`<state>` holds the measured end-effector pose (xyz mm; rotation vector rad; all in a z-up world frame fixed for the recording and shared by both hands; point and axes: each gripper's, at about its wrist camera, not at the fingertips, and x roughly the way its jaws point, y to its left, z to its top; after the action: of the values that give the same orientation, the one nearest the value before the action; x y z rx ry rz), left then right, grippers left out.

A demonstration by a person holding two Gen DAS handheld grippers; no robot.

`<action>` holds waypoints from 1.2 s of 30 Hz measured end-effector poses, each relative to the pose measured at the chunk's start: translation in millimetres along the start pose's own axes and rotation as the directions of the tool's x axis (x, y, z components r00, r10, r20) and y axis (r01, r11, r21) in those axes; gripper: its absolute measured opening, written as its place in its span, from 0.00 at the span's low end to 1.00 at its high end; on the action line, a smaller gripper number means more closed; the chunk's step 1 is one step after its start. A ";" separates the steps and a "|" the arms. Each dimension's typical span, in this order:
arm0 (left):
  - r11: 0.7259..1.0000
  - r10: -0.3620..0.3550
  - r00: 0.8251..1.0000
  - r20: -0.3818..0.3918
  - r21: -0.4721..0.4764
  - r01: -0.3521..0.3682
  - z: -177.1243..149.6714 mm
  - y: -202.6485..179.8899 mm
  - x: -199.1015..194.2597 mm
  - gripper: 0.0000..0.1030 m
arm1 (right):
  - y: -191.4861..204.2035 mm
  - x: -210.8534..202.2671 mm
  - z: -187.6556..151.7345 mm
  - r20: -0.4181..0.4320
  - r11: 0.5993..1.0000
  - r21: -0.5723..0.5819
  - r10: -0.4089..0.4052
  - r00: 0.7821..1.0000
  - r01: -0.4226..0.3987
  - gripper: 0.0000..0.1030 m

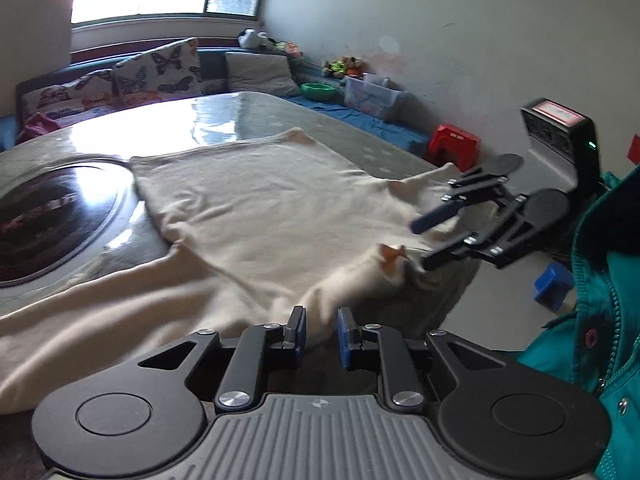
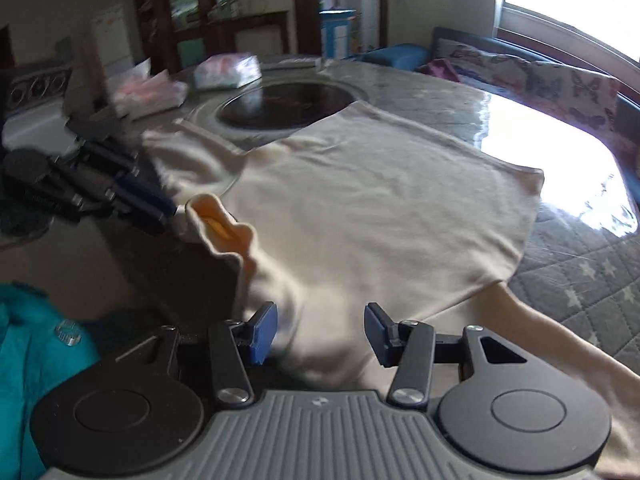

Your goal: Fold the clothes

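Observation:
A cream long-sleeved shirt (image 1: 256, 204) lies spread on a grey quilted table; it also shows in the right wrist view (image 2: 380, 208). Its collar (image 2: 218, 224) with an orange inner label hangs at the near table edge. My left gripper (image 1: 321, 330) has its blue pads close together with a fold of shirt shoulder fabric between them. It also shows in the right wrist view (image 2: 158, 210), left of the collar. My right gripper (image 2: 320, 334) is open, its pads either side of a raised fold near the collar. It also shows in the left wrist view (image 1: 422, 246).
A dark round inset (image 2: 284, 108) sits in the table (image 2: 580, 280) beyond the shirt. Plastic bags (image 2: 228, 70) lie at the far side. Butterfly cushions (image 1: 156, 70) line a bench under the window. A red stool (image 1: 454, 146) and blue block (image 1: 554, 286) stand on the floor. A teal jacket (image 1: 600, 320) is close by.

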<state>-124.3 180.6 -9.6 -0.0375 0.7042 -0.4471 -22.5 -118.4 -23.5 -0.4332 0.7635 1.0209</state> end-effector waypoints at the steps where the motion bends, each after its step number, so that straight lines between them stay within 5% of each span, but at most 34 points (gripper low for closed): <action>1: 1.000 0.024 1.000 0.017 -0.017 -0.023 1.7 4.7 -4.7 0.19 | 4.1 -2.2 -0.3 -0.003 1.000 -0.023 -0.010 1.000 0.009 0.47; 4: 0.995 0.074 0.995 0.072 -0.068 -0.069 12.5 15.0 -8.3 0.19 | 2.0 -9.8 6.6 0.037 0.999 -0.018 -0.036 0.999 0.037 0.47; 9: 0.996 0.050 0.993 0.111 -0.084 -0.041 29.6 8.3 19.1 0.19 | -14.0 -2.1 20.4 0.109 0.995 0.085 -0.060 0.992 0.050 0.47; 15: 0.998 -0.033 0.999 0.033 -0.048 0.034 23.2 -14.0 61.2 0.19 | -5.4 24.8 16.6 0.079 0.997 0.067 -0.034 0.996 0.029 0.47; 20: 0.995 -0.070 0.997 0.011 -0.064 0.071 1.3 -15.6 52.7 0.26 | 8.0 20.5 5.5 0.049 1.000 0.012 0.005 0.999 -0.006 0.47; 23: 0.993 -0.033 0.998 0.062 -0.112 0.040 -2.5 -3.9 28.1 0.31 | 1.9 11.7 9.5 0.068 1.000 0.029 0.008 0.998 -0.010 0.47; 26: 0.976 0.115 0.987 0.110 -0.198 -0.091 -6.6 21.3 -1.1 0.35 | -8.1 7.6 16.5 0.096 0.998 0.059 -0.009 0.995 0.004 0.47; 28: 0.931 0.273 0.955 0.112 -0.282 -0.233 -10.7 43.8 -19.5 0.36 | -13.2 12.1 17.8 0.091 0.997 0.076 -0.018 0.996 0.011 0.47; 29: 0.891 0.366 0.925 0.101 -0.326 -0.316 -13.6 55.0 -28.1 0.40 | -15.6 14.9 18.2 0.087 0.996 0.084 -0.022 0.996 0.015 0.47; 31: 0.786 0.537 0.841 0.062 -0.399 -0.472 -21.0 75.3 -42.5 0.46 | -18.4 21.0 18.1 0.075 0.996 0.091 -0.028 0.997 0.021 0.47; 34: 0.639 0.693 0.720 -0.017 -0.447 -0.626 -31.1 100.1 -54.5 0.53 | -16.4 30.0 15.3 0.053 0.997 0.078 -0.032 0.998 0.028 0.48; 36: 0.575 0.739 0.670 -0.066 -0.457 -0.679 -36.9 113.7 -55.9 0.58 | -14.8 31.7 15.0 0.052 0.997 0.069 -0.038 0.998 0.034 0.50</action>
<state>-141.5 310.6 -24.0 -0.2102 0.6155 0.5220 5.6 -96.8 -37.2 -0.3586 0.7380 0.9667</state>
